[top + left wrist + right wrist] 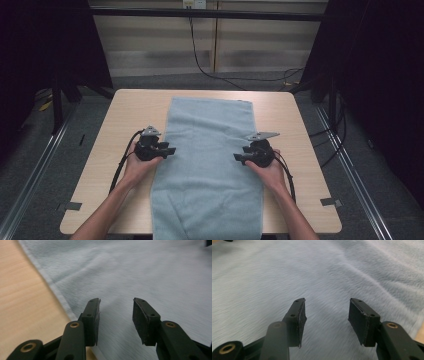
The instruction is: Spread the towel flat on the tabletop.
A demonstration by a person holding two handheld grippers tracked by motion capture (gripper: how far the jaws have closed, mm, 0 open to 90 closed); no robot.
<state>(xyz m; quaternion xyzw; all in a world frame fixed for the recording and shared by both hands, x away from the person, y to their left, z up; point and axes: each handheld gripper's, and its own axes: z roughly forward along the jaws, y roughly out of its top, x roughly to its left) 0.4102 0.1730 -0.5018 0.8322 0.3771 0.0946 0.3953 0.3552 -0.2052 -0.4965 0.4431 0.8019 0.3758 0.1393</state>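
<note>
A pale blue towel [207, 160] lies lengthwise down the middle of the wooden table [115, 125], its near end hanging over the front edge. My left gripper [170, 150] sits at the towel's left edge, pointing inward, jaws open over the cloth with nothing between them. In the left gripper view the towel [140, 272] spreads ahead and its hemmed edge runs down to the left fingertip [93, 315]. My right gripper [238, 158] sits at the towel's right side, pointing inward, jaws open and empty. In the right gripper view the towel [312, 272] lies beyond the fingertips [359, 320].
Bare table wood [22, 310] lies left of the towel. Black cables [225, 75] trail on the floor behind the table. Dark stands [57, 100] flank the table's far corners. Tape marks [331, 202] sit near the front corners.
</note>
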